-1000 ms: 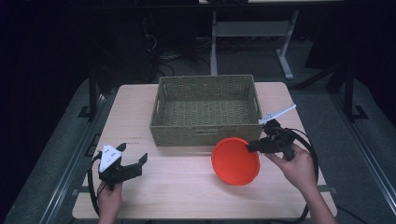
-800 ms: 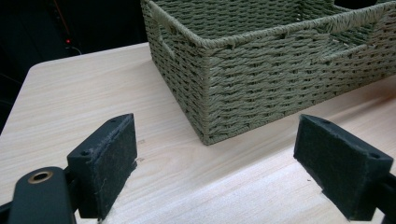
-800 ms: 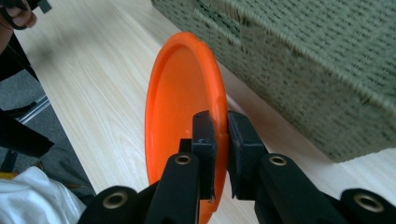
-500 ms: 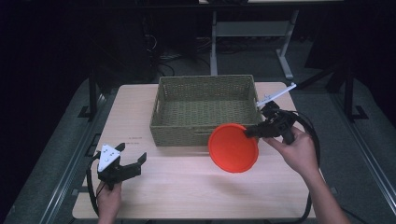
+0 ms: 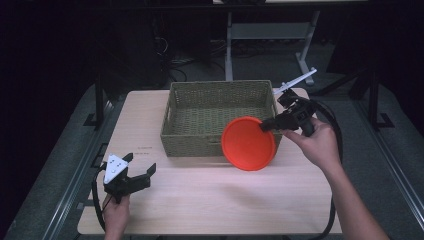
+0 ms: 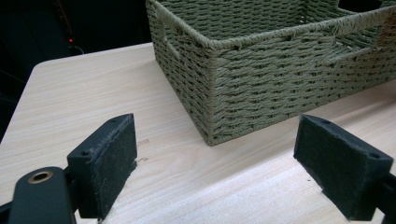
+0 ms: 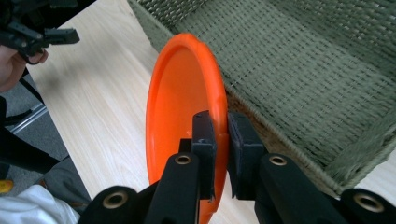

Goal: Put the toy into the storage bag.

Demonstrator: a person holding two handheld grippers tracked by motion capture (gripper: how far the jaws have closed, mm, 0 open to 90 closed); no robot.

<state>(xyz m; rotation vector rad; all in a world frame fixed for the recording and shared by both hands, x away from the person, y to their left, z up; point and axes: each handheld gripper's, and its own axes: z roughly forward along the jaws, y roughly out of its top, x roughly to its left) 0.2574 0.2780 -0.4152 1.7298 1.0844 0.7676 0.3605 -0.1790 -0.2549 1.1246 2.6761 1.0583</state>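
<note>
An orange plate (image 5: pixel 248 143) hangs tilted in the air over the front right corner of the woven green basket (image 5: pixel 200 145). My right gripper (image 5: pixel 266 126) is shut on the plate's rim; in the right gripper view the orange plate (image 7: pixel 180 107) stands on edge between the two black pads, with the basket (image 7: pixel 308 70) just beyond it. My left gripper (image 5: pixel 141 175) rests low at the table's front left, open and holding nothing. In the left gripper view its fingertips (image 6: pixel 105 161) stand wide apart, facing the basket's near corner (image 6: pixel 215 93).
The light wooden table (image 5: pixel 210 200) has bare surface in front of the basket and to its left. The basket's inside (image 5: pixel 220 107) holds nothing I can see. A white metal frame (image 5: pixel 265 32) stands on the floor beyond the table.
My right gripper has lifted the orange plate off the table and carried it up and back toward the basket's front right corner. The left gripper has stayed put.
</note>
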